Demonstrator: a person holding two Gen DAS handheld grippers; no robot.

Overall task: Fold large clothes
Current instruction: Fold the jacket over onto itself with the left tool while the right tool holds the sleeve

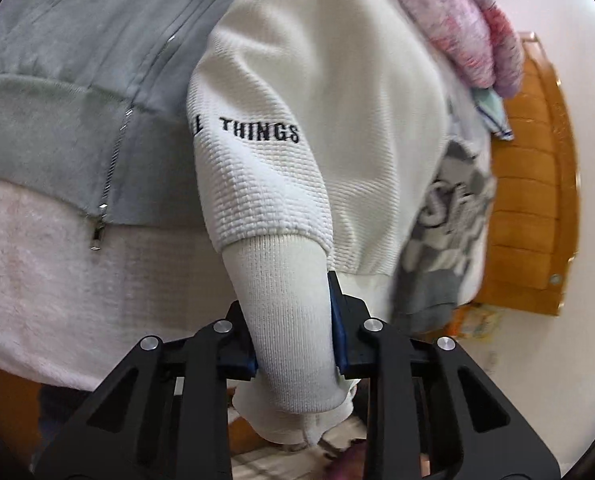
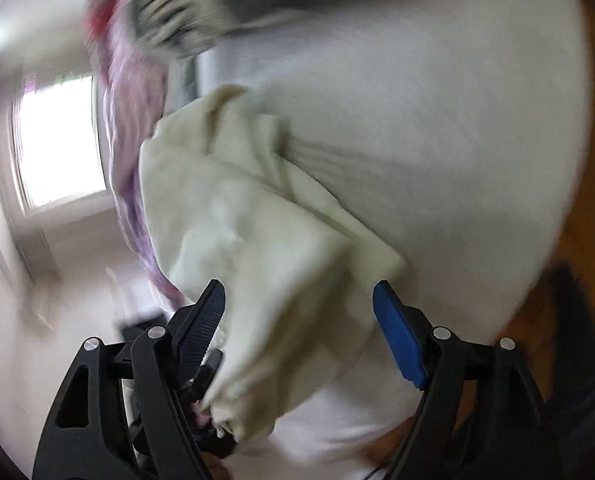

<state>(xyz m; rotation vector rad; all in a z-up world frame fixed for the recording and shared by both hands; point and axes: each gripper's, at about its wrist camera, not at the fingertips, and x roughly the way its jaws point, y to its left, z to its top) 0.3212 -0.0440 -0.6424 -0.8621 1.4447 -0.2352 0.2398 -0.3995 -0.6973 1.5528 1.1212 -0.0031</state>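
A white waffle-knit sweater (image 1: pixel 317 60) with the black word "THINGS" on its sleeve lies over a pile of clothes. My left gripper (image 1: pixel 285 296) is shut on the sleeve's ribbed cuff (image 1: pixel 281 272), which runs down between the two pads and bunches below them. The right wrist view is blurred. There my right gripper (image 2: pixel 297 285) stands open and wide, with a crumpled cream fold of cloth (image 2: pixel 257 240) hanging loosely between its fingers. A broad white garment (image 2: pixel 437 120) lies behind that fold.
A grey zip hoodie (image 1: pixel 57 80) lies over a pale pink fleece (image 1: pixel 37 260) on the left. A pink-and-purple garment (image 1: pixel 465 20) and a grey patterned one (image 1: pixel 449 220) lie to the right. An orange wooden frame (image 1: pixel 533 184) stands beyond, and a bright window (image 2: pixel 61 148) shows.
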